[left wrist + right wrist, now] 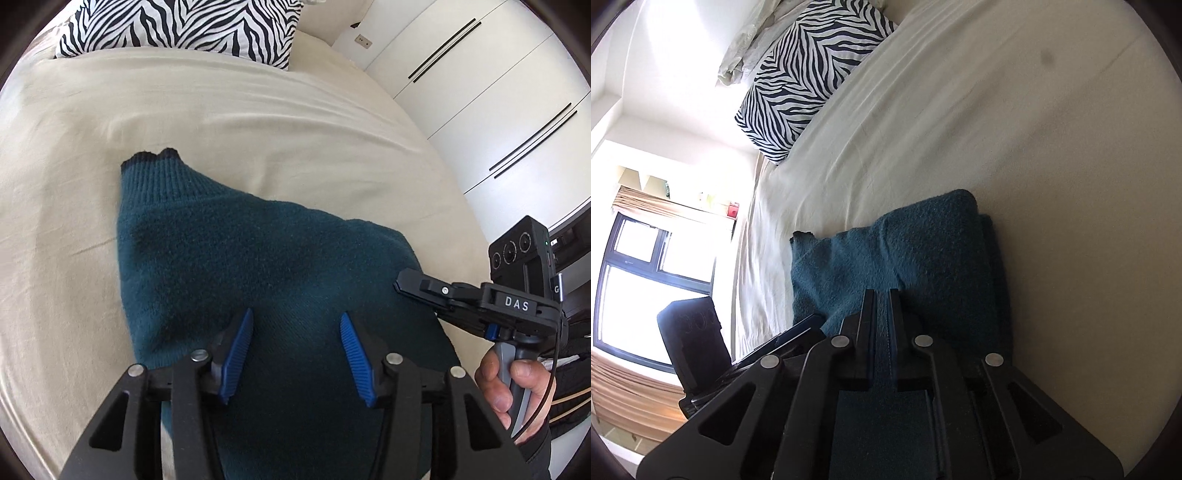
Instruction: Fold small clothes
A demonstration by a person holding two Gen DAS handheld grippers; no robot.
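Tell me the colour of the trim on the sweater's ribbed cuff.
Black edging on the teal knitted sweater's ribbed cuff, clearest in the left wrist view.

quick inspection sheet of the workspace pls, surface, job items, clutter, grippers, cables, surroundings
surface: bed with a cream sheet, lightly creased.
job's things: one teal knitted garment lying on the sheet, partly folded, ribbed cuff with a dark edge toward the pillow.
clutter: zebra-print pillow at the head of the bed; pale crumpled fabric beside it.
grippers: left hand-held gripper open, blue fingers spread over the garment; right hand-held gripper nearly closed at the garment's edge, grip on cloth not certain.
cables: thin cords by the hand holding the right handle.
surroundings: white wardrobe doors; window with a blind.
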